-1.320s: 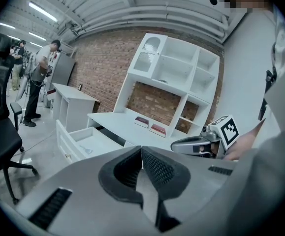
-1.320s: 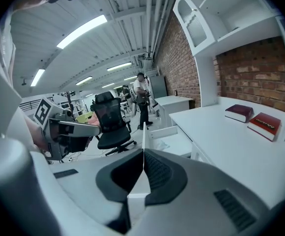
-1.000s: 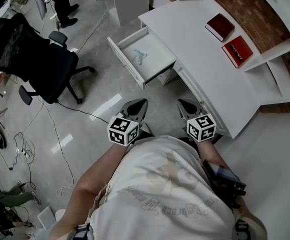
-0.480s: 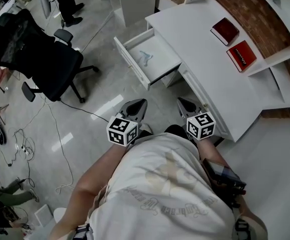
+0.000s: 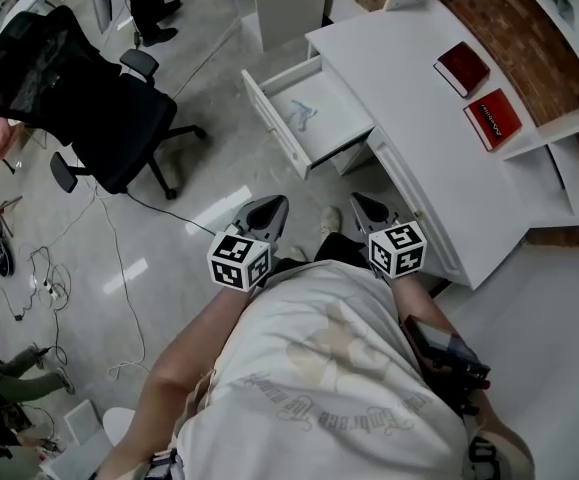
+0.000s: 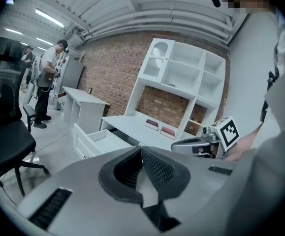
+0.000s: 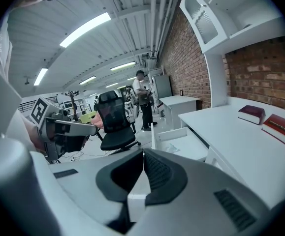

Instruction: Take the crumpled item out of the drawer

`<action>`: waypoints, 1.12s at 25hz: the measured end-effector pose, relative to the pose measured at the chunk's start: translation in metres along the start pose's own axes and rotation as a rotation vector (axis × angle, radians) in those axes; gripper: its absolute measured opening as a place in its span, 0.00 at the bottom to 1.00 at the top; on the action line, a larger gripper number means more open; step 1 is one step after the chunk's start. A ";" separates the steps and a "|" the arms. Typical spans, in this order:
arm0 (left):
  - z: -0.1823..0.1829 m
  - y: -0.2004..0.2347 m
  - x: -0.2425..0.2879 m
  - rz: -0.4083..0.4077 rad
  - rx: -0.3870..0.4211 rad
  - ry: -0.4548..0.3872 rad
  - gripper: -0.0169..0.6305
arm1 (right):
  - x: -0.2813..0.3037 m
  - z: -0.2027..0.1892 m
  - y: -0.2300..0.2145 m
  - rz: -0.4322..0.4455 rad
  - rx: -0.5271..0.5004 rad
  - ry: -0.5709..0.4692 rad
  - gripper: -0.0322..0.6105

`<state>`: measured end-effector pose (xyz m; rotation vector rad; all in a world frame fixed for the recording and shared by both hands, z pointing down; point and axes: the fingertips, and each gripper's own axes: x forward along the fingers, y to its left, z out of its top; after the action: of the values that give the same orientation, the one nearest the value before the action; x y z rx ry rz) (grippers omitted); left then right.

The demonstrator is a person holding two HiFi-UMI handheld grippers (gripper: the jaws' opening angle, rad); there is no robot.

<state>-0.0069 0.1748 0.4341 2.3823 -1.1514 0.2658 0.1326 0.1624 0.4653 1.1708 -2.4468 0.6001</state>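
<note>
While the crumpled item (image 5: 304, 115) is lying in the drawer (image 5: 272, 118), I am holding left gripper (image 5: 275, 206) and right gripper (image 5: 358, 203) closed. Both are carrying nothing.

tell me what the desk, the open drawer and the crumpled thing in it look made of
The desk looks like painted or laminated board: smooth white, slight sheen, no grain. The drawer shows the same white finish on thin walls, probably the same board. The crumpled item is pale bluish-white, thin and creased: perhaps paper, tissue or plastic film, too small to tell.
</note>
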 end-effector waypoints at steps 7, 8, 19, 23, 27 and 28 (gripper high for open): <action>-0.002 0.011 -0.006 0.023 -0.013 -0.004 0.06 | 0.012 0.002 0.001 0.017 0.007 0.017 0.09; 0.000 0.015 -0.006 0.031 -0.018 -0.007 0.06 | 0.016 0.004 0.000 0.022 0.011 0.019 0.09; 0.008 0.051 0.003 0.091 -0.027 0.008 0.06 | 0.066 0.022 -0.002 0.098 -0.004 0.044 0.09; 0.024 0.068 0.014 0.111 -0.030 -0.004 0.06 | 0.086 0.033 -0.013 0.114 -0.017 0.061 0.09; 0.037 0.081 0.032 0.116 -0.031 0.002 0.06 | 0.108 0.048 -0.029 0.117 -0.021 0.066 0.09; 0.039 0.084 0.036 0.115 -0.030 0.006 0.06 | 0.113 0.050 -0.033 0.119 -0.020 0.069 0.09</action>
<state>-0.0509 0.0859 0.4418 2.2911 -1.2826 0.2911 0.0851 0.0456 0.4856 0.9860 -2.4708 0.6380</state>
